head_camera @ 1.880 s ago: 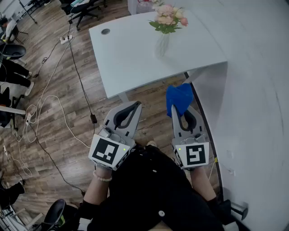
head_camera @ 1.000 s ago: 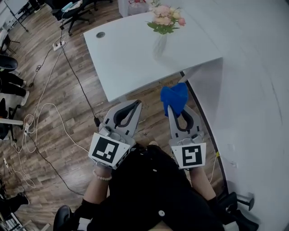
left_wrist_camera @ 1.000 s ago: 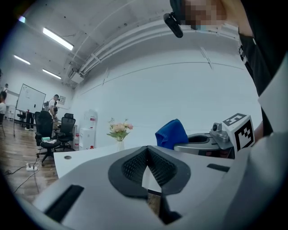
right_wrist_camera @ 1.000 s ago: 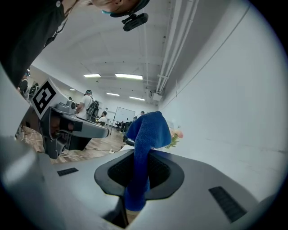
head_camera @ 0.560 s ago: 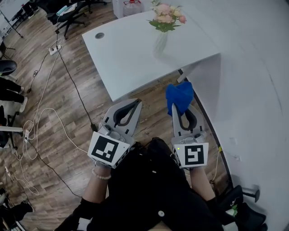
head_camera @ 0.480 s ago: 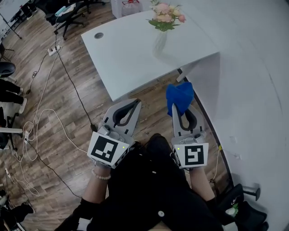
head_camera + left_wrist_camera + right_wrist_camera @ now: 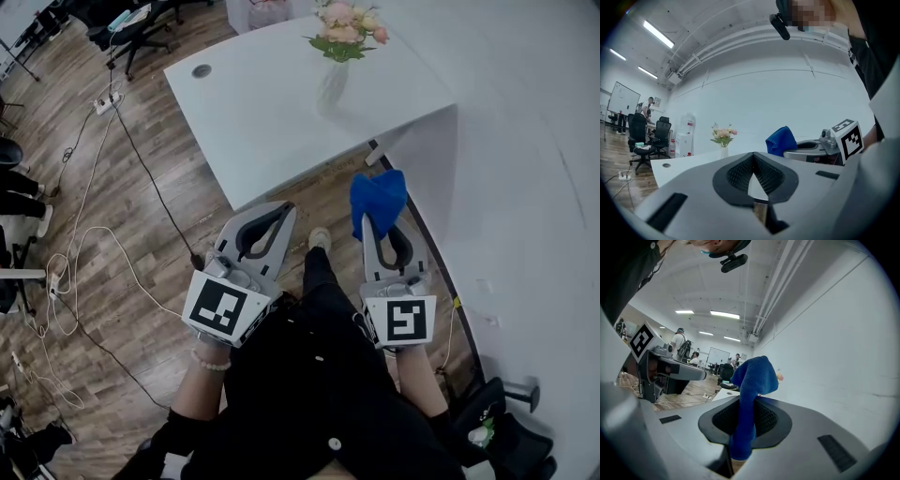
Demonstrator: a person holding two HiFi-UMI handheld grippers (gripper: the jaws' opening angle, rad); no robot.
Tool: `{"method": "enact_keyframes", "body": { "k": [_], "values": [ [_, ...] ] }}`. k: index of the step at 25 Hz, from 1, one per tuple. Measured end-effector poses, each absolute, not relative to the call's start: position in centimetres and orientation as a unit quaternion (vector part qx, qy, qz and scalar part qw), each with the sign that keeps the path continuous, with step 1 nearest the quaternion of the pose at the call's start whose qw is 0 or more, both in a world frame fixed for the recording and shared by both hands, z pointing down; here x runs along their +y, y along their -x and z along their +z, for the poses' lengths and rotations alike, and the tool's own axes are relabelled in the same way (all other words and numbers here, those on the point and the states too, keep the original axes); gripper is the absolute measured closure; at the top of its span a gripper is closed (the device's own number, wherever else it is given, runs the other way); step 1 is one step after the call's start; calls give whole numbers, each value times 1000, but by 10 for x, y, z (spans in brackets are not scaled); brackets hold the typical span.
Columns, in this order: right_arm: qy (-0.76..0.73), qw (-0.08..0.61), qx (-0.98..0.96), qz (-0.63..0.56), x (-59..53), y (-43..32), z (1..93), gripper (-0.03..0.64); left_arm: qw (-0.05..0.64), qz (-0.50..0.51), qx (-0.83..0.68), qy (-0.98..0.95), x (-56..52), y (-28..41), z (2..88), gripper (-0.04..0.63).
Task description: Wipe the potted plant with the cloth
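Note:
A vase of pink flowers [image 7: 340,37] stands on the white table [image 7: 272,112] ahead, also small in the left gripper view as the flowers [image 7: 722,137]. My right gripper [image 7: 373,215] is shut on a blue cloth [image 7: 377,200], which bunches up past its jaws; the cloth [image 7: 749,394] hangs between the pads in the right gripper view. My left gripper [image 7: 287,206] is shut with nothing in it, held level short of the table's near edge. Both grippers are well short of the flowers. From the left gripper view the cloth [image 7: 781,140] shows to the right.
Wooden floor [image 7: 122,234] with trailing cables [image 7: 94,244] lies to the left. A white wall [image 7: 525,169] runs close on the right. Office chairs [image 7: 141,23] stand at the far left. The table has a round cable hole [image 7: 201,70]. People stand far off [image 7: 679,345].
The table and flowers sit slightly nearer and higher in the head view. Both grippers stay shut, the cloth still held. A foot now shows between the grippers.

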State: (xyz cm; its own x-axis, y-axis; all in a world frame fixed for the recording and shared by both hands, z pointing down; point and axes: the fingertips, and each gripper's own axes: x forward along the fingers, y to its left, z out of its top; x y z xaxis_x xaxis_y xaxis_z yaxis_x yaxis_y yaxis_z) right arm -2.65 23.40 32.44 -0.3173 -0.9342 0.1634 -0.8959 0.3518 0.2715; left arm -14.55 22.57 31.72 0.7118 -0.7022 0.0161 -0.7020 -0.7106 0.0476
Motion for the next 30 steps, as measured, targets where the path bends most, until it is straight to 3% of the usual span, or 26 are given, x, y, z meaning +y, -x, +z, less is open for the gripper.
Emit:
{"method": "enact_keyframes", "body": {
  "k": [14, 30],
  "values": [
    [-541, 143, -826, -69, 138, -1, 329, 537, 14, 5, -405, -914, 140, 117, 317, 583],
    [-518, 150, -841, -51, 2, -90, 338, 537, 24, 26, -458, -888, 17, 59, 324, 583]
  ]
}}
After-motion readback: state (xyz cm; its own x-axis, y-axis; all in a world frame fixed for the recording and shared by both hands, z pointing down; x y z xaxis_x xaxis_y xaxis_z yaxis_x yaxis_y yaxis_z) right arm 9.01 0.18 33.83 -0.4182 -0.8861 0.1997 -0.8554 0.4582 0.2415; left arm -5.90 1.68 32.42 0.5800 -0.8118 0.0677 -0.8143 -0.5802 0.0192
